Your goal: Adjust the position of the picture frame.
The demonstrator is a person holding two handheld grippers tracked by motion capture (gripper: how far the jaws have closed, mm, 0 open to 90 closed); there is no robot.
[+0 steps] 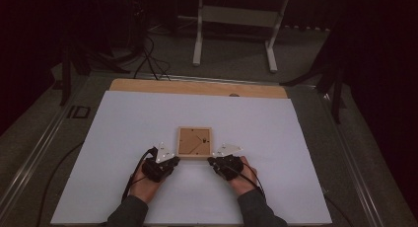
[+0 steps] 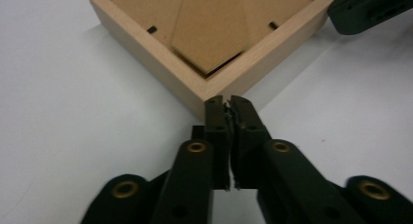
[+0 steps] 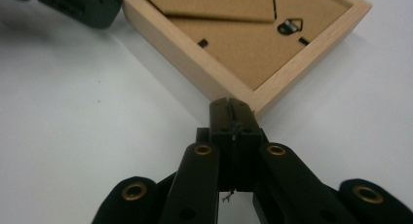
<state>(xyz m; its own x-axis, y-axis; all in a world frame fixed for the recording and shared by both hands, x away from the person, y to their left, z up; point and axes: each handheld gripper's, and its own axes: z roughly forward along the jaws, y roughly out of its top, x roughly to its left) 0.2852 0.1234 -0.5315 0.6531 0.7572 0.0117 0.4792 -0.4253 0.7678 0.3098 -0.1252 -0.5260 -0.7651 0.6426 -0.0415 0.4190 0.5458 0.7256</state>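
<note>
A square picture frame (image 1: 194, 143) of pale, smooth-planed wood lies face down near the middle of the white matte tabletop (image 1: 123, 138), its brown fibreboard backing up, with a flat stand leaf, small black retaining tabs and a little metal hanger. The left gripper (image 2: 227, 102), black hard plastic with brass-ringed pivots, points at the frame's near left corner, tips just at the wood, jaws nearly together with a thin slit between the pads and nothing in it. The right gripper (image 3: 233, 106) meets the near right corner, jaws pressed together, empty
</note>
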